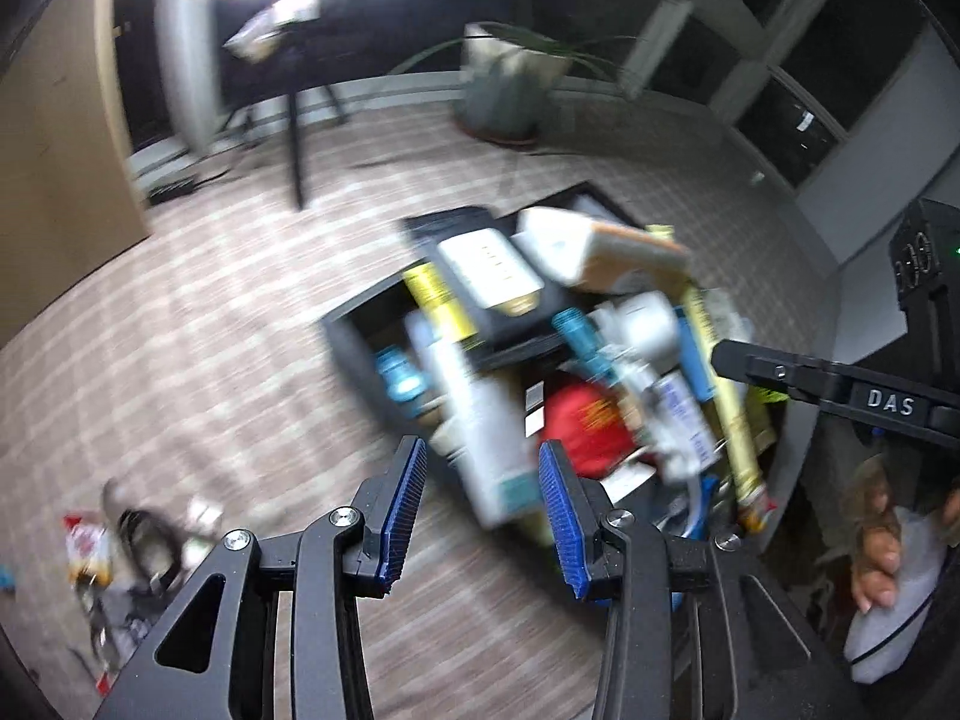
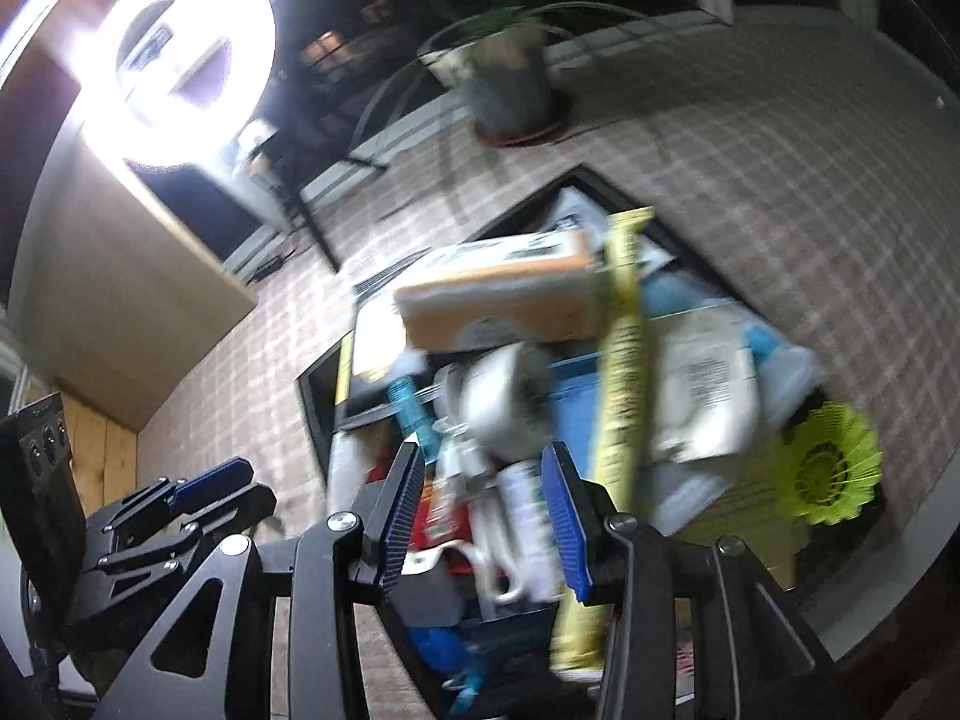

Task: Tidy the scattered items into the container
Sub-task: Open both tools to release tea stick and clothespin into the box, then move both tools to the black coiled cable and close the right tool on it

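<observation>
The left gripper [image 1: 483, 507] has its two blue pads partly open. Nothing is pinched between them. Behind the gap there is a blurry white box [image 1: 480, 438], but the pads do not press on it. This gripper hangs over the near edge of the black container [image 1: 354, 330], which sits on the checked carpet [image 1: 210, 312].

The right gripper [image 2: 480, 516] is partly open too. Its blue pads stand apart and grip nothing. It hangs above the heap in the same container [image 2: 315, 396]. Through the gap you can see a white can [image 2: 528, 516] and other small things, all blurry. Whether a pad brushes any of them is too blurred to tell.

The container is very full. An orange and white box [image 2: 498, 294] lies on top, near the far edge. A long yellow tube [image 2: 621, 372] leans across the pile, from the far edge down to the near edge. There are also a blue bottle [image 1: 399, 375], a red bag [image 1: 591, 426] and a white round thing [image 2: 504, 402]. A bright green shuttlecock [image 2: 834, 468] sits at the right edge of the pile.

Some things are not in the container. A few small items [image 1: 120, 546] lie on the carpet, well apart from it, toward the near left. A plant pot [image 2: 504, 84] and a ring light [image 2: 180, 60] stand at the far side of the carpet.

A hand [image 1: 876, 546] holds the right gripper's handle.
</observation>
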`<state>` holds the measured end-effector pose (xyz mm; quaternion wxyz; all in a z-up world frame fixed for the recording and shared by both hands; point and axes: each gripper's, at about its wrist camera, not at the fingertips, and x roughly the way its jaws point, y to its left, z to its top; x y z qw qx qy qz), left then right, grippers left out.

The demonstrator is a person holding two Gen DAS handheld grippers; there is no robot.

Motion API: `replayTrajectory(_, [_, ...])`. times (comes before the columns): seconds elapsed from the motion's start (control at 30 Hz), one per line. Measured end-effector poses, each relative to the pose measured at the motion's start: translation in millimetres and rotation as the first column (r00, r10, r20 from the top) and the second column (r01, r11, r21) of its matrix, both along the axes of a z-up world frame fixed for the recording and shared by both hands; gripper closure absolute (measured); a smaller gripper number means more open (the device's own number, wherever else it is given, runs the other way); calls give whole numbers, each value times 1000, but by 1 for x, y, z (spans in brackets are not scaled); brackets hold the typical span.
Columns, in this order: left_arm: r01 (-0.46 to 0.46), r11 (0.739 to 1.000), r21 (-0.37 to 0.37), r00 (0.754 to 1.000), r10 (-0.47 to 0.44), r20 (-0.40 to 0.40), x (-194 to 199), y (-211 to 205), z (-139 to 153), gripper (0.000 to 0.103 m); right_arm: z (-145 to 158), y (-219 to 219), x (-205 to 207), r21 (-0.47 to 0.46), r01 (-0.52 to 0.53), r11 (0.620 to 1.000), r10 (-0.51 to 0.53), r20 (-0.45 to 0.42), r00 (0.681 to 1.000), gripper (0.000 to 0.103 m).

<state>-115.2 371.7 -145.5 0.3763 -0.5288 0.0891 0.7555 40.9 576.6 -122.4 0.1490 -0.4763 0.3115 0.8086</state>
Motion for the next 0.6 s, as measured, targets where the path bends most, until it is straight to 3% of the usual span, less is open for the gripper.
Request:
replayTrajectory(0.17, [-113,993,-32,994,113,-5,-9,-82,-10,60,-4,-52,-23,0,-103,995,103,7,995,66])
replayTrajectory(0.37, [-248,967,-58,968,250,22,-28,-182,-31,60,-13,-112,-50,-9,-205,979,205,11,979,66])
replayTrajectory(0.6, [-300,952,-59,948,304,90,-51,-233,-61,59,-42,-174,-91,-88,-270,959,273,20,962,66])
